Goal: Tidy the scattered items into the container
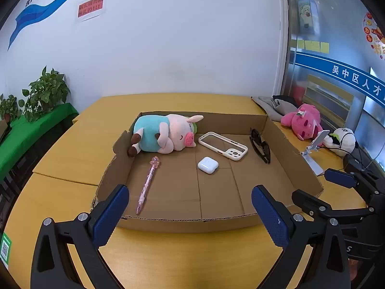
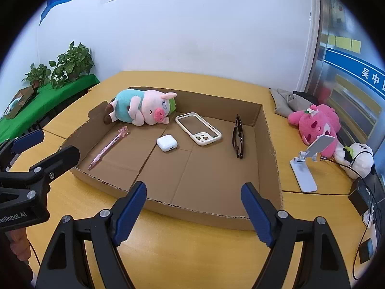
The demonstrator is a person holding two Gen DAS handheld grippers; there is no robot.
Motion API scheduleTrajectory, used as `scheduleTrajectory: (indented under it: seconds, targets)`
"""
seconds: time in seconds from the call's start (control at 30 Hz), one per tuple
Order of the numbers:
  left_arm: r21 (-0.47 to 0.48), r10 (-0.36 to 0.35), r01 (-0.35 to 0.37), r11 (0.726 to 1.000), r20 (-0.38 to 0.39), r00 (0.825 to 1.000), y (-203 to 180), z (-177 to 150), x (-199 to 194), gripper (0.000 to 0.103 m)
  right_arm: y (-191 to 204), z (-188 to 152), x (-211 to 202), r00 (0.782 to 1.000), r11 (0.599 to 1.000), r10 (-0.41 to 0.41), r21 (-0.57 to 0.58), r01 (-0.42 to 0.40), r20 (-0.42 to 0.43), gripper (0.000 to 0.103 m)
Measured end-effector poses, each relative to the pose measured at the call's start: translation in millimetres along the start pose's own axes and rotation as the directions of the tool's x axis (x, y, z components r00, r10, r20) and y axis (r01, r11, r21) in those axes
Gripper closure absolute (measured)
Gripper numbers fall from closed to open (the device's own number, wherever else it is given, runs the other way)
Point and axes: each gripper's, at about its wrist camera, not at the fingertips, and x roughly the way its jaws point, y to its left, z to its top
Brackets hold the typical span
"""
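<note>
A shallow cardboard tray (image 1: 298, 159) (image 2: 269, 149) lies on the yellow table. Inside it lie a pig plush in a teal shirt (image 1: 163, 134) (image 2: 142, 108), a pink pen (image 1: 148, 183) (image 2: 109, 147), a white earbud case (image 1: 208, 165) (image 2: 167, 142), a cream phone case (image 1: 222, 145) (image 2: 198, 128) and dark sunglasses (image 1: 261, 148) (image 2: 238, 136). My left gripper (image 1: 190, 212) is open and empty at the tray's near edge. My right gripper (image 2: 193, 207) is open and empty at the near edge, to the right of the left one.
Outside the tray on the right lie a pink plush (image 1: 304, 121) (image 2: 317, 125), a white plush (image 1: 341, 141) (image 2: 358, 159), a white phone stand (image 1: 312, 154) (image 2: 305, 166), grey cloth (image 1: 274, 107) (image 2: 286, 103) and cables. Potted plants (image 1: 45, 94) stand on a green bench at the left.
</note>
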Motion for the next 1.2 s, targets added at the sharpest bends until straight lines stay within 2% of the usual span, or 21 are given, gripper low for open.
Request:
scheduleTrajectory:
  seconds: [0.27,0.77,1.2]
  targets:
    - [0.002,0.034,-0.034,0.999,0.011,0.999,-0.8,0.7,-2.5,0.000,1.1,-2.1,1.3,1.000,1.000,0.007,0.008,-0.007,-0.009,0.022]
    - [0.001,0.043,-0.043,0.999,0.006,0.999,-0.5,-2.2,-5.7,0.000,3.9,-5.2,0.7,1.000,1.000,0.011,0.013,-0.011,-0.018,0.022]
    - [0.016,0.064,-0.064,0.998,-0.026,0.998,-3.1,-5.5,2.7,0.000,0.6,-8.5,8.1,0.999,0.999,0.018,0.037,-0.017,-0.037,0.022]
